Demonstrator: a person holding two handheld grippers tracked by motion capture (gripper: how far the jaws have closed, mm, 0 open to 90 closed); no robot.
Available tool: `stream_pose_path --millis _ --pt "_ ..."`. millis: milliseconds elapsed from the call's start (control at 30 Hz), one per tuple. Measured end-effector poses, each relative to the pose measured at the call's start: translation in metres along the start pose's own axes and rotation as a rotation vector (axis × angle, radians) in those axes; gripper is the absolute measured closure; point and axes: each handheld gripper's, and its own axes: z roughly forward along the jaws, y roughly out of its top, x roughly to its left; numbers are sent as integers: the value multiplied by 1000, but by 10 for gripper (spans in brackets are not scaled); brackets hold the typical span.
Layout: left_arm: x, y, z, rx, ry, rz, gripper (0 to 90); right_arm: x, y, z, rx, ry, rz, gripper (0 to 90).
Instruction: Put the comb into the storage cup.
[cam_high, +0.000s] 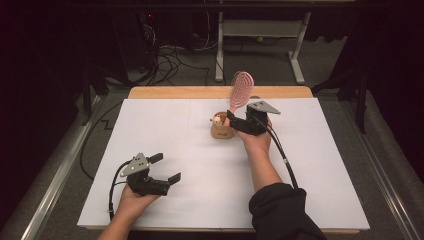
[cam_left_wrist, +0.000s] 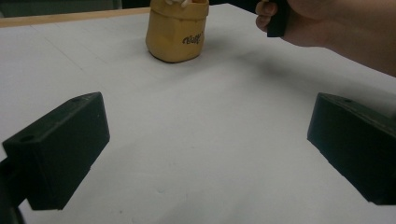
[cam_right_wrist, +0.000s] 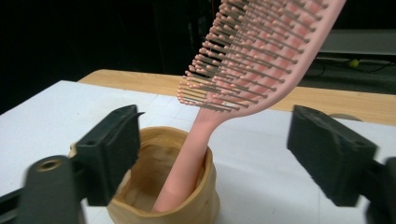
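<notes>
A pink hairbrush (cam_high: 241, 90) stands handle-down in a tan, soft-sided cup (cam_high: 221, 131) near the back middle of the white table top (cam_high: 200, 165), leaning to the right. My right gripper (cam_high: 239, 121) is at the cup. In the right gripper view its jaws (cam_right_wrist: 217, 154) stand open on either side of the brush handle (cam_right_wrist: 187, 158) and cup (cam_right_wrist: 163, 196), with no pad touching the handle. My left gripper (cam_high: 165, 167) rests low at the front left, open and empty (cam_left_wrist: 205, 149). It faces the cup (cam_left_wrist: 175, 37) and the right hand (cam_left_wrist: 327, 23).
A wooden board edge (cam_high: 175, 92) runs along the back of the table. Beyond it are floor cables (cam_high: 170, 60) and the legs of a white desk (cam_high: 219, 50). A black cable (cam_high: 282, 155) trails from the right gripper over the table.
</notes>
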Motion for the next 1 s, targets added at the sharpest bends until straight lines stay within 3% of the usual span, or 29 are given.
stream_pose_path --millis 233,700,1000 --pt "0 0 0 -4 9 3 0 -2 -2 -10 0 -18 -13 5" --pt "0 0 1 -7 20 4 0 -1 -8 -42 -14 15 -55 5" --pt "1 0 -2 -4 16 8 0 2 -28 -57 27 31 -99 6"
